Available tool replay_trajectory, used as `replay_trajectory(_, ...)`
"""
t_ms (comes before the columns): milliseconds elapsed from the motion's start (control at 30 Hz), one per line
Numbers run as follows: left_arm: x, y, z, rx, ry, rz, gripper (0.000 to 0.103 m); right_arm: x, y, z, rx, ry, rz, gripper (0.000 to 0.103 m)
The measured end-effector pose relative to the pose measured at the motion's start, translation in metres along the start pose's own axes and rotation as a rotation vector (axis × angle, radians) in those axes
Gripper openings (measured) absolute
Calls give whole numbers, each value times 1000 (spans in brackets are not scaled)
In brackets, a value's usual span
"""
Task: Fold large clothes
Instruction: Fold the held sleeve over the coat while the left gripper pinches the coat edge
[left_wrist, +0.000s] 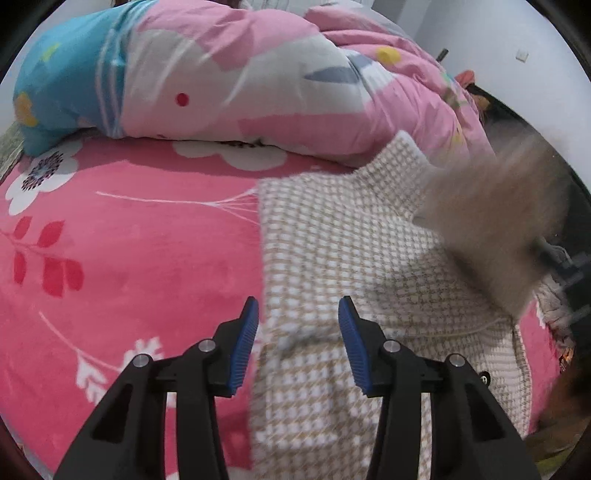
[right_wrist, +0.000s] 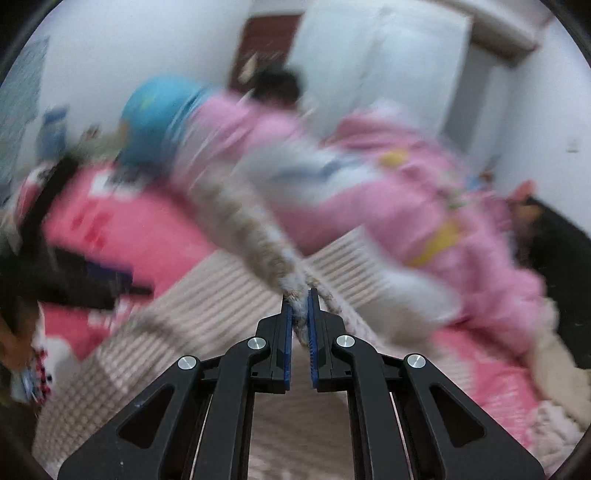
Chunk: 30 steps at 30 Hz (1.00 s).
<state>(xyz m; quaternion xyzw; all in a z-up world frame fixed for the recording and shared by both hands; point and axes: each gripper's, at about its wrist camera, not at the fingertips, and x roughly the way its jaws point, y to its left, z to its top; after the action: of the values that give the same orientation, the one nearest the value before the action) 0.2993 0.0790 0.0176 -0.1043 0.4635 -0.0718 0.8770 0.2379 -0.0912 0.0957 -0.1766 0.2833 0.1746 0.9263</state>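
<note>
Left jaws parted, empty over coat edge | right jaws clamp sleeve

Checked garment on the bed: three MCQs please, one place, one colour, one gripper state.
1. What lies behind the checked garment?
A. a rolled quilt
B. a chair
C. a basket

2. The sheet under it is mostly:
A. green
B. pink-red
C. grey

3. The right gripper is:
A. wide open
B. out of view
C. shut on cloth

Answers:
1 A, the pink and blue quilt sits bunched beyond the garment.
2 B, a flowered pink-red surface shows around it.
3 C, a twisted strip of the garment is pinched between its pads.
</note>
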Motion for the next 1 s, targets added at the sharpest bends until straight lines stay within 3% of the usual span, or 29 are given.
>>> replay_trajectory(67, -3, 4, 0, -7, 5, -18, 44, 36, 21, -18, -31, 108, 70, 9)
replay_trajectory(167, -5, 5, 3, -9, 11, -45, 44, 49, 30, -34, -68, 169, 132, 17)
replay_trajectory(200, -3, 3, 6, -11, 13, -66, 44, 44, 24, -36, -59, 179, 162, 30)
replay_trajectory(233, -3, 5, 9, -18, 13, -85, 44, 37, 14, -37, -40, 187, 191, 58)
replay_trajectory(300, 5, 4, 17, -54, 24, -133, 44, 20, -8, -41, 12, 179, 261, 70)
replay_trajectory(367, 12, 8, 21, -102, 46, -183, 44, 5, -36, -48, 78, 181, 333, 71)
replay_trajectory(433, 24, 6, 25, -146, 76, -229, 44, -16, -72, -55, 184, 165, 347, 73)
replay_trajectory(533, 49, 1, 32, -200, 138, -270, 44, -28, -130, -67, 335, 140, 301, 74)
replay_trajectory(667, 83, 0, 31, -310, 284, -294, 45, -24, -213, -100, 621, 130, 223, 74)
replay_trajectory(767, 88, 0, 29, -348, 305, -313, 45, -13, -237, -123, 750, 143, 234, 74)
replay_trajectory(867, 86, 2, 28, -363, 298, -310, 44, 0, -238, -136, 786, 176, 243, 74)
replay_trajectory(933, 81, -3, 30, -329, 276, -263, 32, 9, -235, -142, 792, 196, 240, 74)
replay_trajectory(1000, 71, -16, 34, -234, 245, -190, 10, 13, -234, -146, 796, 208, 229, 73)
